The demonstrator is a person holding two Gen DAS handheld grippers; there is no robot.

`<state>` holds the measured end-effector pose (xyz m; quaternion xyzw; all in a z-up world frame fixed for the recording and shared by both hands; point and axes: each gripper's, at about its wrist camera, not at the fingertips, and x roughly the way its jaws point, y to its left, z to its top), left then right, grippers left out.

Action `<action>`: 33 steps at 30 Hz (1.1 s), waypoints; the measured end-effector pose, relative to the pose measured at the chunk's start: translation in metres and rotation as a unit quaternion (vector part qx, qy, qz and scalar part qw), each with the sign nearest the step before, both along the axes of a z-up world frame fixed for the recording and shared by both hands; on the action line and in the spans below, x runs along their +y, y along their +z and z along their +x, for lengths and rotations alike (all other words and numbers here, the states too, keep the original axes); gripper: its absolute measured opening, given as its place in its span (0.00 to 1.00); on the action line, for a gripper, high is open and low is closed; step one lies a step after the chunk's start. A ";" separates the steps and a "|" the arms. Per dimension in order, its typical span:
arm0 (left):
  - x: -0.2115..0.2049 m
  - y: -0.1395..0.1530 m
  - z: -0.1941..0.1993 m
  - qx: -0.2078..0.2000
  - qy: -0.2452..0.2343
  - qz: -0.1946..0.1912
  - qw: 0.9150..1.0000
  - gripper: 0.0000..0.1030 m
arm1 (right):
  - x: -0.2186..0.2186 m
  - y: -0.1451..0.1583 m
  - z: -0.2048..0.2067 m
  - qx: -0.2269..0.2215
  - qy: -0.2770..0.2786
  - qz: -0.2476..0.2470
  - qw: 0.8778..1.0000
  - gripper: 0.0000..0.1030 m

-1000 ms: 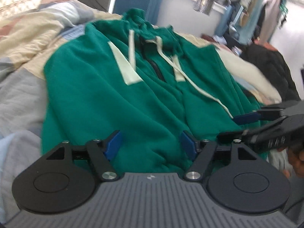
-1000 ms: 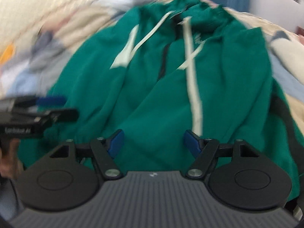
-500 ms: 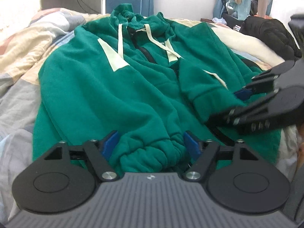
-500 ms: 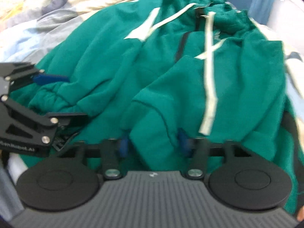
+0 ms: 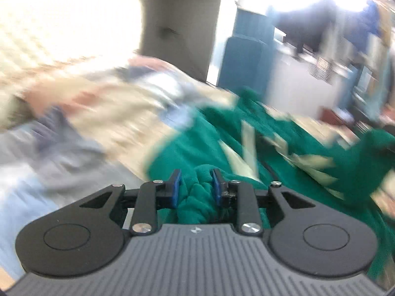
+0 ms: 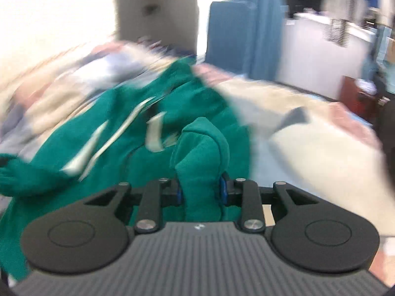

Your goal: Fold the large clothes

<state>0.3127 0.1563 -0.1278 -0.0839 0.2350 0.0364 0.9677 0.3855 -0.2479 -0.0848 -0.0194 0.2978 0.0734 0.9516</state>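
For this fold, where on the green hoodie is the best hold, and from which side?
The bunched bottom hem, one gripper near each end, coming in from the hem side toward the hood. Both jaws are closing on hem fabric: left gripper on a gathered bunch, right gripper on a thick fold of the green hoodie. The thick gathered edge likely resists slipping.

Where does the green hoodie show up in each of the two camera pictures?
Left wrist view: green hoodie fills lower right, its hem bunched in the left gripper.
Right wrist view: hoodie fills left and centre, a fold in the right gripper.
Shared landmark: grey pillar.
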 end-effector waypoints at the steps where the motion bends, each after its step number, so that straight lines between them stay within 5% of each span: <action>1: 0.016 0.006 0.010 -0.002 0.024 -0.001 1.000 0.29 | -0.018 0.007 0.011 -0.014 -0.020 0.001 1.000 0.30; 6: 0.095 0.026 0.066 -0.003 0.128 0.028 0.991 0.28 | -0.098 0.023 0.056 -0.069 -0.134 0.007 0.989 0.30; 11: 0.159 0.014 0.117 0.030 0.230 0.068 0.970 0.28 | -0.157 0.002 0.097 -0.110 -0.209 -0.016 0.972 0.30; 18: 0.213 -0.039 0.139 0.097 0.314 0.084 0.941 0.29 | -0.204 -0.080 0.126 -0.037 -0.287 -0.012 0.957 0.30; 22: 0.219 -0.047 0.131 0.085 0.314 0.065 0.943 0.30 | -0.211 -0.111 0.130 -0.018 -0.293 -0.009 0.956 0.30; 26: 0.212 -0.040 0.127 0.083 0.297 0.066 0.949 0.40 | -0.204 -0.110 0.120 -0.031 -0.279 -0.004 0.960 0.35; 31: 0.192 -0.024 0.101 0.071 0.277 0.077 0.955 0.72 | -0.200 -0.088 0.096 -0.038 -0.272 0.050 0.960 0.71; 33: 0.182 -0.017 0.082 0.063 0.264 0.054 0.961 0.72 | -0.191 -0.079 0.084 -0.039 -0.259 0.058 0.963 0.71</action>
